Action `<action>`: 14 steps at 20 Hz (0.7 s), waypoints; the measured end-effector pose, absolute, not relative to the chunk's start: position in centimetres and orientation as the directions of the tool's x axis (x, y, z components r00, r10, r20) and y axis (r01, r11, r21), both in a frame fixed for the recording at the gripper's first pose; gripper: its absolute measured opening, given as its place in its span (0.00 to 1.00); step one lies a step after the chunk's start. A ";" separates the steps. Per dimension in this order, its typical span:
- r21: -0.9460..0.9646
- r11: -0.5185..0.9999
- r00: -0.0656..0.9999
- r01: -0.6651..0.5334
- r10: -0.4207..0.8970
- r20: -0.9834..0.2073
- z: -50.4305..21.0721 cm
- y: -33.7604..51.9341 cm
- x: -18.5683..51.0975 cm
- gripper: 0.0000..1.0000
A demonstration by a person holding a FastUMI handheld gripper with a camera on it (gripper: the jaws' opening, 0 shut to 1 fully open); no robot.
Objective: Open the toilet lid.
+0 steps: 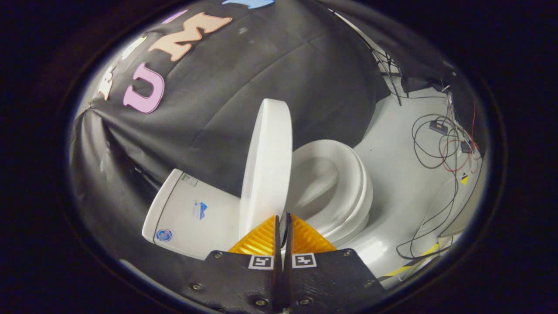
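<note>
Gripper view: hand-held gripper (pixel 282 216) at lower centre, fingers drawn together with a thin slit between them, nothing clamped. Just ahead of the tips, toilet lid (pixel 267 165) stands raised nearly upright, a smooth oval disc, glossy. Right of it, rounded seat ring (pixel 348 183) and bowl exposed. Left, boxy cistern (pixel 192 213), smooth, with stickers. Tangled thin cables (pixel 440 148) lie on pale floor (pixel 392 174), right of frame.

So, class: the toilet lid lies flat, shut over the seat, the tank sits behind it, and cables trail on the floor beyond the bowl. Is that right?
Not quite. In the gripper view the lid stands raised, nearly upright, baring the seat. The rest holds: tank behind it, cables on the floor. The gripper has its fingers nearly together at the lid's edge.
</note>
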State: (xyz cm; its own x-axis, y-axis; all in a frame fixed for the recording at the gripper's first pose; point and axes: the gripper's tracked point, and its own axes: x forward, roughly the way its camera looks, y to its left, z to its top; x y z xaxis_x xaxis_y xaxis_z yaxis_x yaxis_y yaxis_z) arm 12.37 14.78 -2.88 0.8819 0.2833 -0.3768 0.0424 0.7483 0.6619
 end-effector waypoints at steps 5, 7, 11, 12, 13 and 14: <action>0.633 0.774 0.887 0.032 0.270 -0.374 -1.6 15.5 12.2 0.01; 0.603 0.798 0.892 0.014 0.262 -0.368 -0.8 16.1 11.9 0.01; 0.518 0.855 0.906 -0.022 0.237 -0.352 0.5 17.0 11.9 0.01; 0.500 0.866 0.908 -0.028 0.232 -0.350 0.6 17.1 11.8 0.01; 0.484 0.874 0.910 -0.034 0.227 -0.347 0.8 17.2 11.8 0.01; 0.475 0.879 0.912 -0.038 0.226 -0.344 1.1 17.4 11.7 0.01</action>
